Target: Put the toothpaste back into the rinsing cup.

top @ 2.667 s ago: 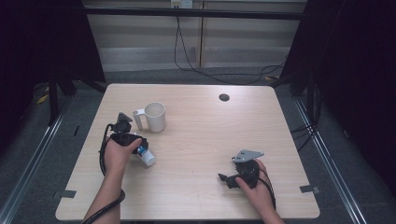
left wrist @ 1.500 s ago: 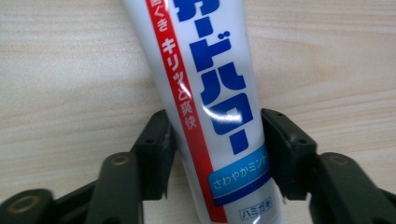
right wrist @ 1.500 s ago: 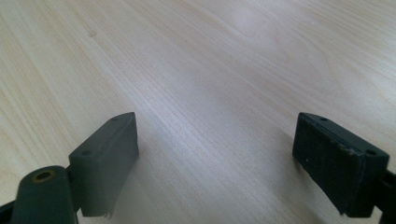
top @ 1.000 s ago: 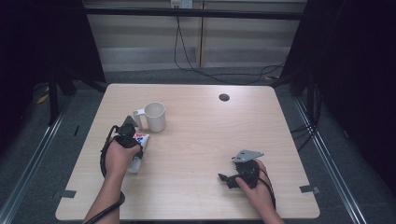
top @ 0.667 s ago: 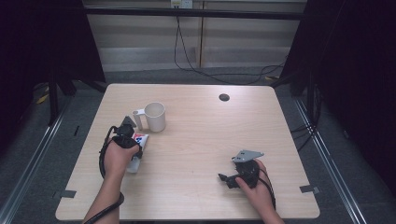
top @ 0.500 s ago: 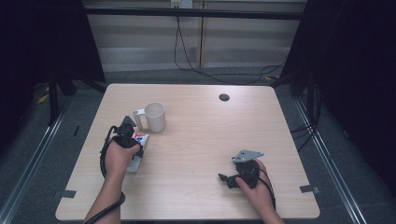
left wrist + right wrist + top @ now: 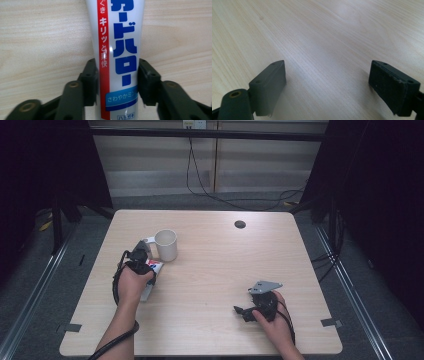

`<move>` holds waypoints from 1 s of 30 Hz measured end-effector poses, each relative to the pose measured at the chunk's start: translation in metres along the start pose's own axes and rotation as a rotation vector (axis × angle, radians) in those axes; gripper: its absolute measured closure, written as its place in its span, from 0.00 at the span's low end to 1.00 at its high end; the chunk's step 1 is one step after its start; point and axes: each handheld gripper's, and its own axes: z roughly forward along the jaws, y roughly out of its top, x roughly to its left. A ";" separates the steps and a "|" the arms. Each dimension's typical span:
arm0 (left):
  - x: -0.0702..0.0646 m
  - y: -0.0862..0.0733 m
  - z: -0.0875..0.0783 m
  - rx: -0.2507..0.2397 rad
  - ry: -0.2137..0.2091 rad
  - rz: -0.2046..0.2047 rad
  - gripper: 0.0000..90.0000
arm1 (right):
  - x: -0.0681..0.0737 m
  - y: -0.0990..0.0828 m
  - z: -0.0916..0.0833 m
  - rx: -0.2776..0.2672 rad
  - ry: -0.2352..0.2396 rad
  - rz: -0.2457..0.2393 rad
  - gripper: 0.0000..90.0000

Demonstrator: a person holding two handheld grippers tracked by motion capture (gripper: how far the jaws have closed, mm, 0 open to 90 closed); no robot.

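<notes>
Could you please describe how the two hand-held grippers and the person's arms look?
Both the left gripper and the right gripper are black, each with two jaws ending in blocky, rectangular black pads. Brass-coloured pivots show at the jaw bases. The right one carries a grey three-cornered plate. Black cables loop around both bare, sleeveless forearms.

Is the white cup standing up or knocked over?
Standing up. The high view shows the cup resting on the table with its round open mouth facing upward.

White plastic toothpaste tube (image 7: 117, 50): red vertical stripe, blue lettering, light-blue band with white script. Cream ceramic mug (image 7: 166, 244), plain. Light wood-grain tabletop (image 7: 220, 270), one small black round grommet (image 7: 240, 224). Gripper pads (image 7: 269, 87) matte black; brass-coloured screws.
</notes>
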 end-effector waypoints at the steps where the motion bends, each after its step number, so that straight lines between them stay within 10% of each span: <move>1: 0.000 0.000 -0.001 -0.003 -0.005 0.001 0.69 | 0.000 0.000 0.000 0.000 0.000 0.000 0.16; 30: 0.021 -0.023 -0.057 -0.153 -0.090 0.054 0.74 | 0.000 0.000 0.000 -0.001 0.000 0.000 0.16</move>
